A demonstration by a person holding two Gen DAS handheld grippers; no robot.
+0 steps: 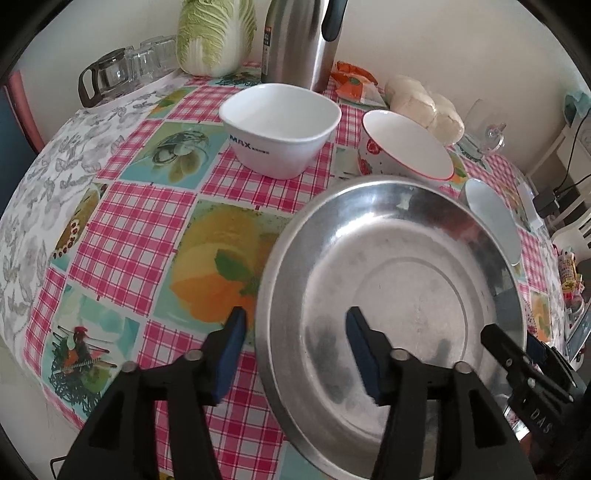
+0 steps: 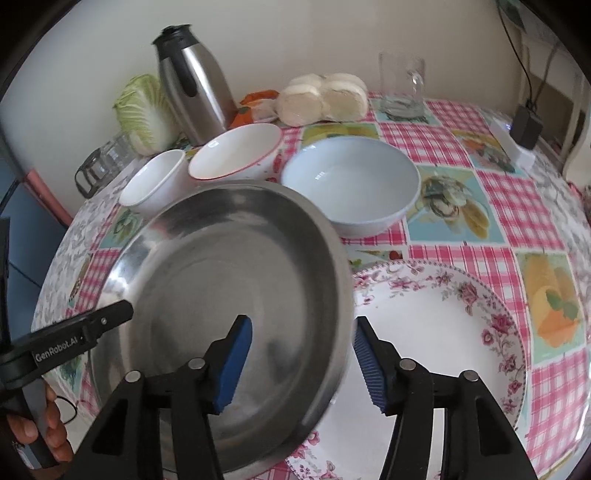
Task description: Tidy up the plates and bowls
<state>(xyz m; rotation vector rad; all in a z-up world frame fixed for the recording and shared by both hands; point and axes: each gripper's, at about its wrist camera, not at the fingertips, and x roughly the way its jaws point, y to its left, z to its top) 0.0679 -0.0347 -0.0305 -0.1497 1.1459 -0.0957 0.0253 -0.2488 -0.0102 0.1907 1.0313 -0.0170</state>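
A wide steel plate (image 1: 388, 258) (image 2: 221, 258) lies at the near side of the table, its right edge over the rim of a flower-patterned plate (image 2: 443, 332). My left gripper (image 1: 297, 350) is open and straddles the steel plate's left rim, with neither pad touching it. My right gripper (image 2: 303, 358) is open astride the right rim, one pad inside the plate and one over the floral plate. Behind stand a white bowl with blue lettering (image 1: 280, 122) (image 2: 155, 181), a red-rimmed bowl (image 1: 402, 147) (image 2: 236, 151) and a pale blue bowl (image 1: 491, 221) (image 2: 351, 184).
Along the back wall stand a steel thermos jug (image 1: 295, 37) (image 2: 192, 81), a cabbage (image 1: 218, 33), a glass pot with glasses (image 1: 107, 74), bagged buns (image 2: 321, 98) and a glass mug (image 2: 402, 85). A charger (image 2: 528, 125) sits far right. A hand (image 2: 48, 435) holds the left gripper's handle.
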